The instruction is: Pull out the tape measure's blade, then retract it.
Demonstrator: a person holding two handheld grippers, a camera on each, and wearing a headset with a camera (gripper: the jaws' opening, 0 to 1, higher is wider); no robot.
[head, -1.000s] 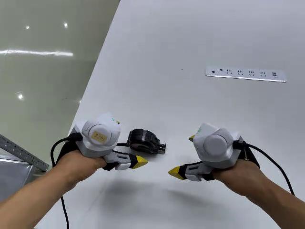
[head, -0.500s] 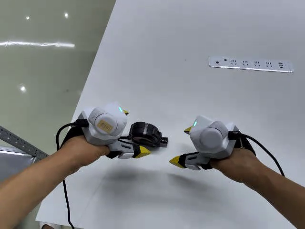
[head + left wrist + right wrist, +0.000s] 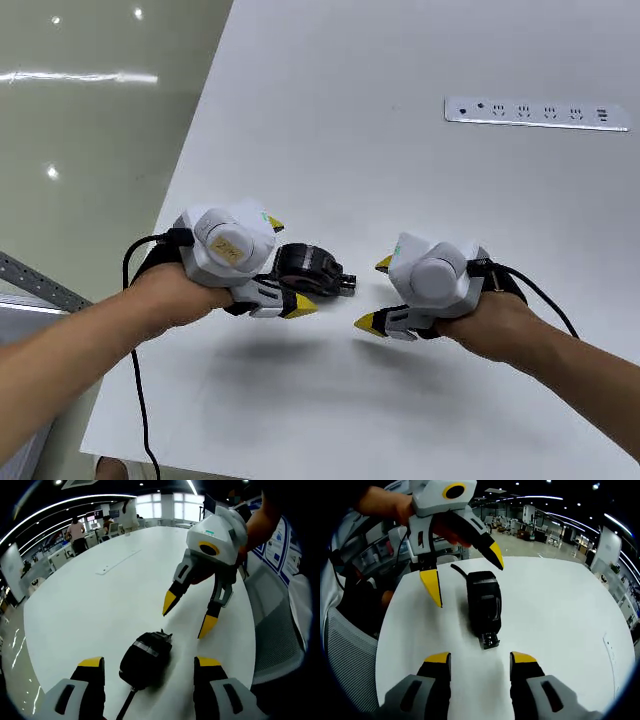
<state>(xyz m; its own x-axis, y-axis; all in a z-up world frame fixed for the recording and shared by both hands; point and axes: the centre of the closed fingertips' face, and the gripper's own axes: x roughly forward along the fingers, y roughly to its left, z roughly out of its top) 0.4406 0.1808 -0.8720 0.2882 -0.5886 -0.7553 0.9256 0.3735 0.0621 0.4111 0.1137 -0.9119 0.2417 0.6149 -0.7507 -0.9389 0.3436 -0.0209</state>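
A black tape measure (image 3: 308, 270) lies on the white table (image 3: 400, 150), its blade tip pointing right. My left gripper (image 3: 285, 265) is open, its yellow-tipped jaws on either side of the tape measure (image 3: 145, 659), not closed on it. My right gripper (image 3: 374, 293) is open a short way to the right, facing the blade tip. In the right gripper view the tape measure (image 3: 485, 605) lies just ahead of the right gripper (image 3: 476, 659). The left gripper (image 3: 462, 575) straddles its far end. The right gripper (image 3: 187, 615) hangs open beyond the tape measure in the left gripper view.
A white power strip (image 3: 535, 113) lies at the far right of the table. The table's left edge (image 3: 190, 150) runs close beside my left hand, with green floor below. A black cable (image 3: 135, 350) trails from the left gripper.
My left gripper has moved right and now has its jaws around the tape measure. My right gripper has edged left toward the blade tip.
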